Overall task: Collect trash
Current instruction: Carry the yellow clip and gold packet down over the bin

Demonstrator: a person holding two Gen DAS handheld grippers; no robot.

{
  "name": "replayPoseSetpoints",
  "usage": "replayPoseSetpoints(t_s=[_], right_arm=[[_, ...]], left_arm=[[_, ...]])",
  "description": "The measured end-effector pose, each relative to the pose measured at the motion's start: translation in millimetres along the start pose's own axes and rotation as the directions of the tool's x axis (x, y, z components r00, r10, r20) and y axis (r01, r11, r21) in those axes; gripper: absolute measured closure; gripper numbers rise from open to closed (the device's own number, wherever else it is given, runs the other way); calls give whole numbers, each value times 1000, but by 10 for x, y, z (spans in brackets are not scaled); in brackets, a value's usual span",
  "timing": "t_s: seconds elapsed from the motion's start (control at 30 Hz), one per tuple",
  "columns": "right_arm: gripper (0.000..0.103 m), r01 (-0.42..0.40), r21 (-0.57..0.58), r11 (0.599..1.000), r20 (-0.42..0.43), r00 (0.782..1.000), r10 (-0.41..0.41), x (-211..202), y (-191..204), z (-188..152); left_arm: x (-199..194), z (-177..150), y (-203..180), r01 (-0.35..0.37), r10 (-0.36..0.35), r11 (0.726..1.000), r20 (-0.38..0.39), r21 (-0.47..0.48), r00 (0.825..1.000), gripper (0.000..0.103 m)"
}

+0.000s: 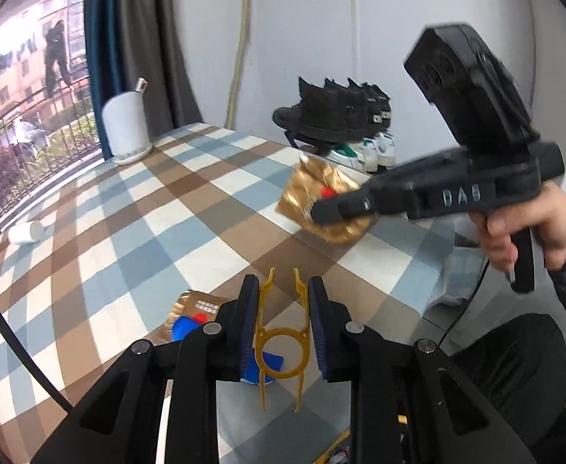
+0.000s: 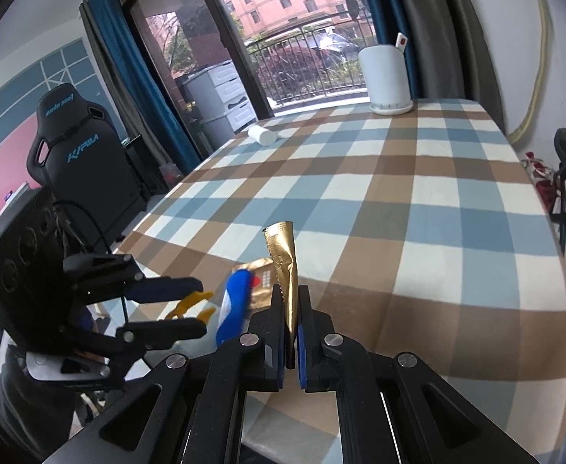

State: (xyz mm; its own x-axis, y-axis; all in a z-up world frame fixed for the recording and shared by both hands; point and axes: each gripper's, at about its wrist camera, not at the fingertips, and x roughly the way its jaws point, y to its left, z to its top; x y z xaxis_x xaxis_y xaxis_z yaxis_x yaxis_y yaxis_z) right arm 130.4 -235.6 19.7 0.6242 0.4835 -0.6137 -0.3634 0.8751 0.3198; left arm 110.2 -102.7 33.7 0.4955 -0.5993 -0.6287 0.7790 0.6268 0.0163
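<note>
At the far left edge of the checked tablecloth, a small white cup is seen lying on its side, and a white cylindrical container is set upright on its saucer at the far end by the window. Nearer the front, a gold and blue wrapper is laid flat on the cloth, just left of the left gripper and partly hidden behind its left finger. A yellow plastic clip is clasped between the blue pads of the left gripper, its two prongs pointing forward. Further right, a gold wrapper is pinched by the right gripper and is held in the air above the table's right side; in the right wrist view the same wrapper is seen edge-on, squeezed upright between the nearly closed fingers. Beyond the table's right edge, black shoes are stacked above white sneakers against the wall.
</note>
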Motion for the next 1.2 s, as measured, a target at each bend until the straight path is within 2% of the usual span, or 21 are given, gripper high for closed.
replayPoseSetpoints(t_s=[0.13,0.2,0.5,0.83,1.03,1.2], right_arm=[[98,-11,-5,1000,-4,1000,11,32,100,-58],[98,-22,-9,1000,-3,1000,22,28,162,-93],[98,-60,-20,998,0,998,60,-52,393,-381],[98,-98,-70,993,-7,995,98,-267,751,-695],[98,-124,-116,986,8,992,126,-433,1031,-808],[98,-138,-127,982,12,990,140,-403,1192,-902]], left_arm=[[-55,-37,-11,-26,26,1000,15,0,1000,83],[-75,-58,-4,2,-2,1000,12,-11,1000,83],[-261,-236,-35,-38,39,999,34,-34,999,83],[-601,-615,-127,-71,74,995,48,-67,996,83],[-900,-801,-167,-94,103,991,89,-99,991,82],[-1055,-880,-187,-91,108,987,128,-135,986,83]])
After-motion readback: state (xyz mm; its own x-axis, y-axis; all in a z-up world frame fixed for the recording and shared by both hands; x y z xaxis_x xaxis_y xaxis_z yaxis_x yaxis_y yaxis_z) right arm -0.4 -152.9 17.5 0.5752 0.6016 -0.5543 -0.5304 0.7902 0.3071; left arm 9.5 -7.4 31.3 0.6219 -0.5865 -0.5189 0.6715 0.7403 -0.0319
